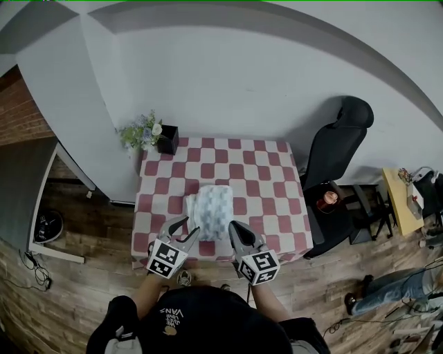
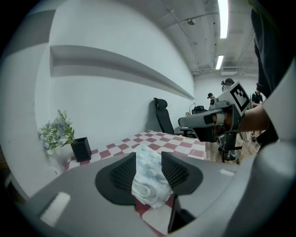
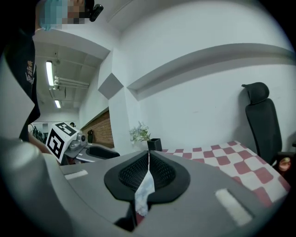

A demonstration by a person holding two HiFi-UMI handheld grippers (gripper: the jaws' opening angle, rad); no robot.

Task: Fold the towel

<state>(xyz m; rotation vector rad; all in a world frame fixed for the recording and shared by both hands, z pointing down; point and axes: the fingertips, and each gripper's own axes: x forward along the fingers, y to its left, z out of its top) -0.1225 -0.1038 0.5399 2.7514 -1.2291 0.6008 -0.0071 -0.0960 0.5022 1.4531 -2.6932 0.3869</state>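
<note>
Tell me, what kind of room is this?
Probably an office or lab, not a home. A chair on wheels stands beside the checkered table, long lights run along a bare ceiling, and more people stand farther back.

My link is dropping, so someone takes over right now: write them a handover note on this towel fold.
Left gripper: open, empty; towel lies beyond its jaws.
Right gripper: shut; a towel sliver shows at the seam, seemingly not gripped.
Towel: folded pad, flat on the table, grippers at its near edge.
Done: looks folded.
Left: check edges, maybe one more fold.
</note>
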